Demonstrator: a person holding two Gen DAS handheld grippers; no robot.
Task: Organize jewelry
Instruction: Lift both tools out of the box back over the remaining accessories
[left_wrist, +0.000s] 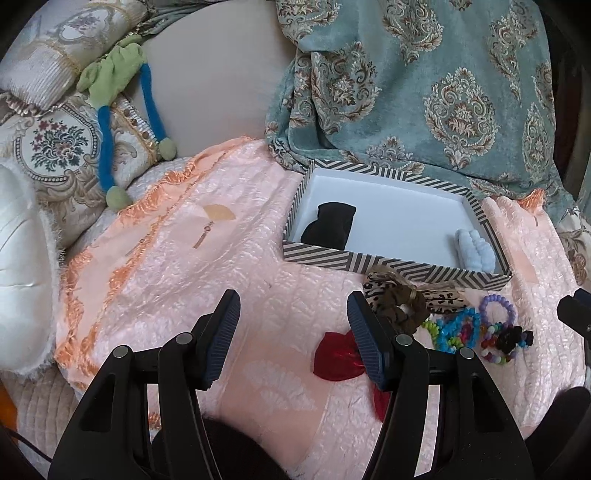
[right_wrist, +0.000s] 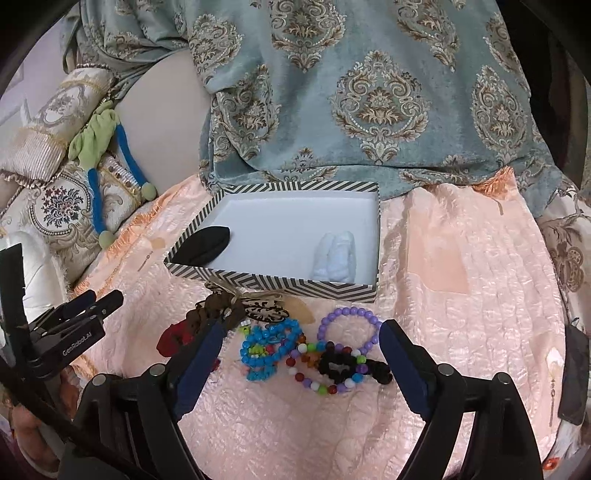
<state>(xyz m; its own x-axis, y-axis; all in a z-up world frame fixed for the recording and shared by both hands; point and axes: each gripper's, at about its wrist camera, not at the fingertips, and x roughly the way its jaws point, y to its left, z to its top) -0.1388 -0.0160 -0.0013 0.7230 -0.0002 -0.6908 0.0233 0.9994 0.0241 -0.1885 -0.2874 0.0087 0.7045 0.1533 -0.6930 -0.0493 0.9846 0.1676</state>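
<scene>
The striped box (right_wrist: 280, 286) already holds two scrunchies. The right gripper (right_wrist: 301, 354) hovers open and empty over the bead bracelets (right_wrist: 332, 354); the left gripper (left_wrist: 291, 332) waits open. Next: lower, pinch one bracelet.

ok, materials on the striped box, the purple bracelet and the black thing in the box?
Striped box: looks like printed cardboard, matte white inside, crisp folded walls. Purple bracelet: probably plastic beads, uniform and slightly glossy. Black item: soft fabric, matte, creased; exact type unclear.

"GenRobot.AI" on the left tool (right_wrist: 94, 301)
</scene>
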